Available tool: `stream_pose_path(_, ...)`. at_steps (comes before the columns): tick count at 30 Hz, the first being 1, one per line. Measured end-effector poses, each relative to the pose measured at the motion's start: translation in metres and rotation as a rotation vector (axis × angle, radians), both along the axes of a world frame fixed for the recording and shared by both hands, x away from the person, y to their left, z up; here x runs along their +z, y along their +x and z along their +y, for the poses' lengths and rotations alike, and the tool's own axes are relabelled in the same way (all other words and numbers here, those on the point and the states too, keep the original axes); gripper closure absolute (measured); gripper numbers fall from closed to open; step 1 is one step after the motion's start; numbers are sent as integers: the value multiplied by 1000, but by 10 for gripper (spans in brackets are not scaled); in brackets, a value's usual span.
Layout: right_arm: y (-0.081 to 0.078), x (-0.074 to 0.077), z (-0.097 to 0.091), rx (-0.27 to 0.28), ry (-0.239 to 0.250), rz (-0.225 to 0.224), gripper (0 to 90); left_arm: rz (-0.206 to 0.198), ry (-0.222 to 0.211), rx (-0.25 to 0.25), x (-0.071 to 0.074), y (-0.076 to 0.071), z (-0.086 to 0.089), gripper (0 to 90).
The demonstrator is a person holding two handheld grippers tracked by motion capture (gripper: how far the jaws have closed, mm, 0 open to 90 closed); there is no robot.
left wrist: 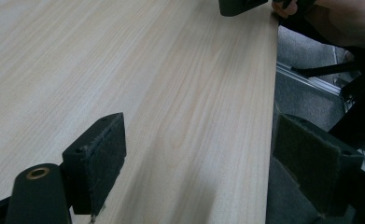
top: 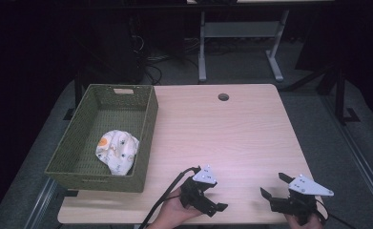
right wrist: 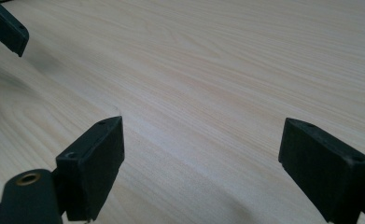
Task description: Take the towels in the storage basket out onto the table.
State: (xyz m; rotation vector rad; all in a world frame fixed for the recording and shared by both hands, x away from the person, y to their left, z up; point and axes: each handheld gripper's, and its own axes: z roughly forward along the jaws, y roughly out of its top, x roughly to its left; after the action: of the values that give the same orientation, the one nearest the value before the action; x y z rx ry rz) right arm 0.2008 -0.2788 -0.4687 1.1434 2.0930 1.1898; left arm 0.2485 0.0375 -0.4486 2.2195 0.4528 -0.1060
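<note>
While both grippers wait at the counter's near edge, jaws spread and pinching nothing: left gripper near the middle of that edge, right gripper toward the near right corner. Lying crumpled in the green basket at the counter's left edge, a white printed cloth. Probably light, soft and limp, unlikely to slip or break; best pinched at a raised fold on top. No brand, label or legible writing.
</note>
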Motion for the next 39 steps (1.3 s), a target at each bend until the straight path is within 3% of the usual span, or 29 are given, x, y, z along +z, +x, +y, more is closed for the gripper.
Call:
stream_pose_path(15,1,1,3,0,9,-1,138,19,12,38,2,10,3,169)
stream_pose_path(24,0,1,4,-1,3,-4,138,84,8,160,10,38,10,172)
stream_pose_path(25,0,1,4,-3,6,2,138,99,39,199,12,46,11,188)
stream_pose_path(26,0,1,3,-3,7,1,138,99,39,199,12,46,11,195)
stream_pose_path(27,0,1,3,-3,7,1,138,79,83,227,18,49,12,190)
stream_pose_path(28,0,1,3,-3,7,1,138,79,83,227,18,49,12,191)
stream_pose_path(29,0,1,3,-2,5,0,138,53,88,235,26,52,15,192)
stream_pose_path(36,0,2,4,1,3,-3,138,56,36,273,46,62,31,191)
stream_pose_path(39,0,2,6,1,3,-2,138,77,21,276,53,65,39,188)
